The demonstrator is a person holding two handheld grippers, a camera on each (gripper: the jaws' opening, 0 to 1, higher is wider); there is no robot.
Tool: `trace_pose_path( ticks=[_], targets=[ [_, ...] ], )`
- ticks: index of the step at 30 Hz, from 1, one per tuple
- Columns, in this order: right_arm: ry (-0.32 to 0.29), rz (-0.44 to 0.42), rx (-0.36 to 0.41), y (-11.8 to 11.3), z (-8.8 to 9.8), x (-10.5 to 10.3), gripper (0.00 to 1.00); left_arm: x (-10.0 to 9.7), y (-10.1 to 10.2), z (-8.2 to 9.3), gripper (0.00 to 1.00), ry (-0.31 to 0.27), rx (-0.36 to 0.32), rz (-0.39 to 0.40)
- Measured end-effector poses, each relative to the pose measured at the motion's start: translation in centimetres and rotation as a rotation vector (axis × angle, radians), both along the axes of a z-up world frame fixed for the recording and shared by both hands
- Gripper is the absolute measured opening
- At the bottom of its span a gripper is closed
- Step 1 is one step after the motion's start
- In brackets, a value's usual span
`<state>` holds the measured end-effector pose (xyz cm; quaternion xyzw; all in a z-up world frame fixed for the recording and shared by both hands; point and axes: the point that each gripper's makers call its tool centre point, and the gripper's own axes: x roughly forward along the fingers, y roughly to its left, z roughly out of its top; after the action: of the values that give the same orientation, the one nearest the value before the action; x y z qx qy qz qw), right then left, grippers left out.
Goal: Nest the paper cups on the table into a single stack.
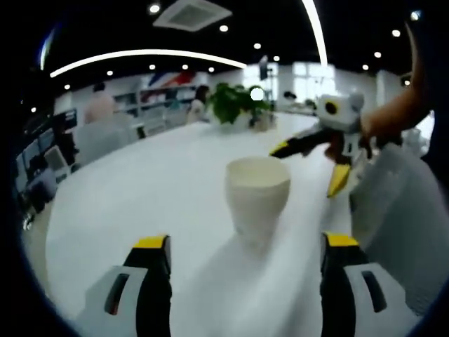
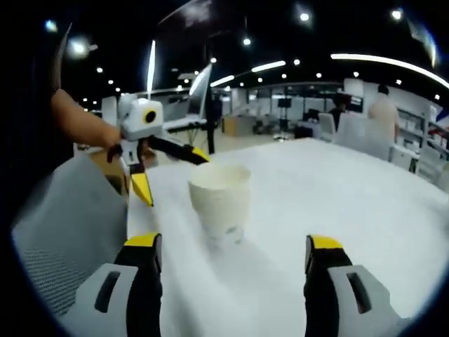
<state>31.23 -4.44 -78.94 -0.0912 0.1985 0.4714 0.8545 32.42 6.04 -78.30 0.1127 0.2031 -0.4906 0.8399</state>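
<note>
A white paper cup stands upright on the white table. My left gripper is open just short of it, one yellow-tipped jaw on each side of the view and nothing between them. Beyond the cup and to its right, my right gripper is held by a hand, its jaws spread wide and empty. In the right gripper view the same cup stands ahead of my open right gripper. My left gripper shows behind it at the left, open too, one tip close to the cup's rim.
A potted plant stands at the table's far end. Grey mesh fabric lies along the table's near edge beside the person's arm. People and office chairs are in the background.
</note>
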Motion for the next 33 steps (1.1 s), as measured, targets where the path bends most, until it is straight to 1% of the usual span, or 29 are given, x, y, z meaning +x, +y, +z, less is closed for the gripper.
trace_pose_path(
  ticks=[1, 3, 5, 6, 7, 9, 11, 13, 19, 22, 24, 26, 29, 31, 33],
  targets=[
    [-0.006, 0.001, 0.007, 0.3, -0.1, 0.2, 0.77, 0.1, -0.3, -0.4, 0.85, 0.001, 0.013, -0.006],
    [0.010, 0.006, 0.010, 0.6, -0.4, 0.4, 0.74, 0.0, -0.8, -0.8, 0.82, 0.001, 0.027, -0.034],
    [0.018, 0.005, 0.026, 1.1, -0.3, 0.7, 0.70, 0.1, -1.1, -1.3, 0.79, 0.010, 0.037, -0.042],
    [0.025, 0.006, 0.029, 1.3, -0.4, 0.8, 0.68, 0.2, -1.1, -1.6, 0.77, 0.027, 0.047, -0.041],
    [0.039, 0.008, 0.031, 1.5, -0.6, 0.9, 0.66, 0.2, -1.1, -2.1, 0.72, 0.061, 0.052, -0.031],
    [0.051, 0.005, 0.026, 1.8, -1.1, 1.1, 0.63, 0.6, -1.1, -2.7, 0.67, 0.089, 0.054, -0.017],
    [0.055, 0.010, 0.024, 2.1, -1.3, 1.4, 0.59, 0.8, -1.1, -2.7, 0.63, 0.081, 0.055, -0.016],
    [0.057, 0.014, 0.019, 2.4, -1.4, 1.5, 0.56, 1.1, -1.3, -2.7, 0.63, 0.091, 0.045, -0.009],
    [0.063, 0.034, 0.006, 2.9, -1.8, 1.5, 0.52, 1.2, -2.2, -2.5, 0.58, 0.071, 0.039, -0.041],
    [0.059, 0.043, -0.002, 3.2, -1.8, 1.5, 0.49, 1.2, -2.7, -2.3, 0.54, 0.054, 0.041, -0.060],
    [0.062, 0.063, -0.010, 3.5, -1.9, 1.6, 0.43, 1.4, -3.2, -2.5, 0.50, 0.034, 0.064, -0.081],
    [0.046, 0.072, -0.021, 3.7, -2.0, 1.8, 0.37, 1.4, -3.7, -2.4, 0.48, 0.029, 0.060, -0.100],
    [0.053, 0.086, -0.020, 4.1, -2.0, 1.8, 0.34, 1.5, -4.1, -2.2, 0.44, 0.018, 0.058, -0.112],
    [0.052, 0.091, -0.022, 4.2, -2.0, 1.8, 0.29, 1.6, -4.3, -2.0, 0.37, 0.003, 0.054, -0.125],
    [0.047, 0.092, -0.029, 4.2, -2.1, 1.9, 0.29, 1.7, -4.3, -2.1, 0.38, 0.002, 0.060, -0.126]
  ],
)
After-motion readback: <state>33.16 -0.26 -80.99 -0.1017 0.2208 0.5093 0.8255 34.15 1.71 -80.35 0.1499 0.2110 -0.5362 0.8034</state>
